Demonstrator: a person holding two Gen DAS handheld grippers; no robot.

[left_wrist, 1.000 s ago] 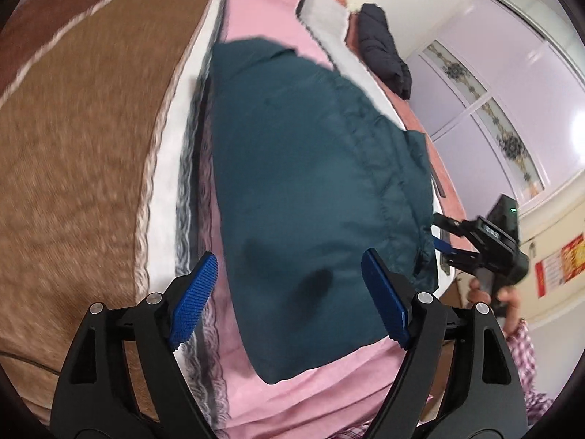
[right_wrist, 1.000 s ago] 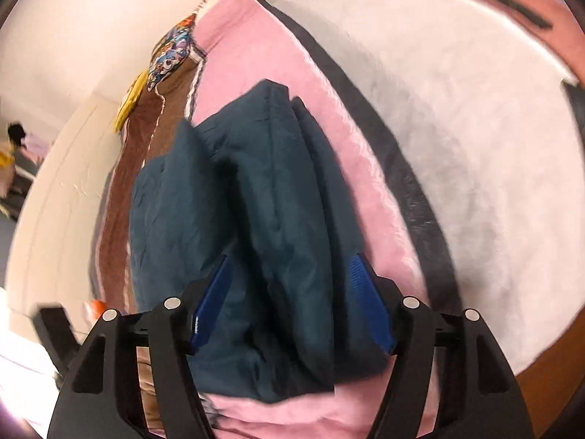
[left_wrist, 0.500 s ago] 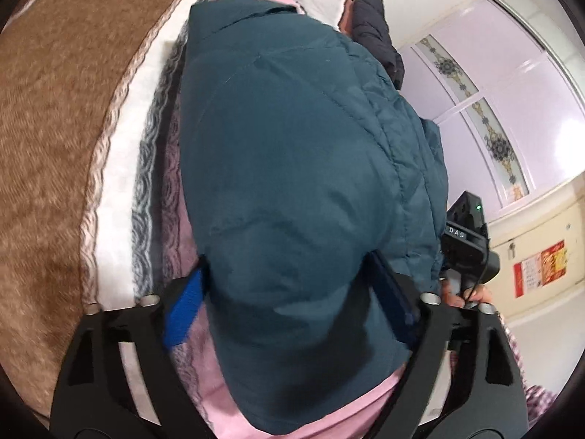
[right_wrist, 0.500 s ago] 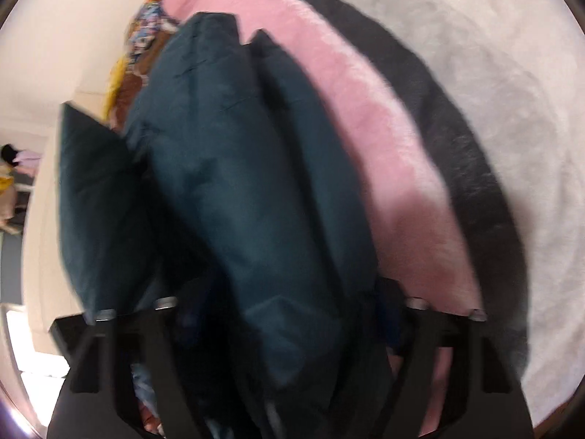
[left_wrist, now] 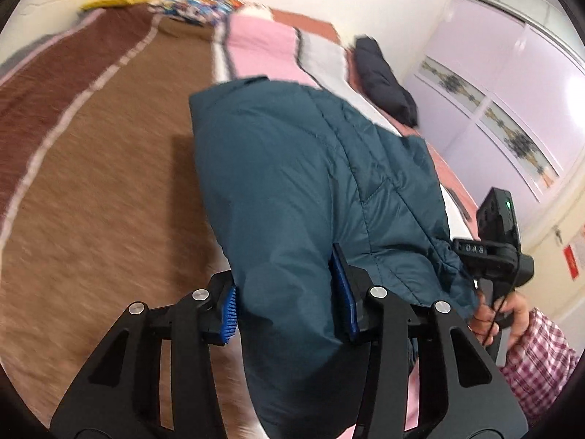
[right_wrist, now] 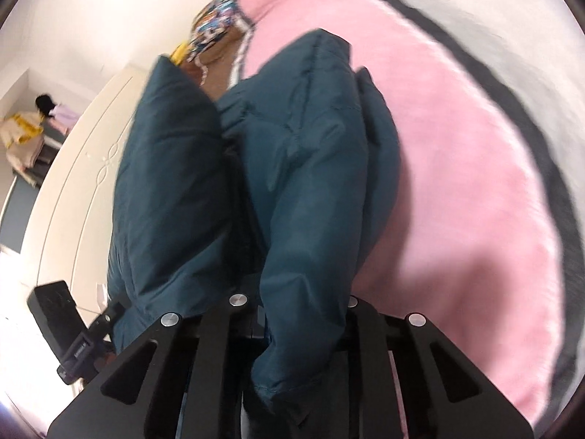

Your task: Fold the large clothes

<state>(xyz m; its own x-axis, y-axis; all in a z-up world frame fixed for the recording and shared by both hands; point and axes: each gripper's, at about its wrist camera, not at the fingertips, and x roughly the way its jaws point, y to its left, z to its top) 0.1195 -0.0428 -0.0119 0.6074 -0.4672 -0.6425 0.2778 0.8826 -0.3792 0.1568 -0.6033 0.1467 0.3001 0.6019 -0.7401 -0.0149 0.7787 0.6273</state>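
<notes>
A dark teal padded jacket (left_wrist: 292, 168) lies folded on the bed, its near edge raised off the blanket. My left gripper (left_wrist: 287, 307) has its jaws closing, and both blue pads (left_wrist: 343, 300) press a thick fold of the near edge. In the right wrist view the jacket (right_wrist: 310, 168) bunches into two puffy folds. My right gripper (right_wrist: 299, 314) is closing too, with one fold squeezed between its jaws and its pads hidden by the fabric. The right gripper's body (left_wrist: 493, 241) and the hand holding it (left_wrist: 512, 314) show at the jacket's right corner.
The bed carries a brown blanket (left_wrist: 109, 183) on the left and a pink, grey and white one (right_wrist: 457, 183) under the jacket. A dark garment (left_wrist: 384, 80) lies at the far right of the bed. Lilac wardrobe doors (left_wrist: 512, 91) stand beyond it. A cream headboard (right_wrist: 73, 153) stands behind.
Both grippers moved in over the jacket's near edge and their jaws narrowed onto it. The jacket's edge has come up off the pink blanket and bunched into folds.
</notes>
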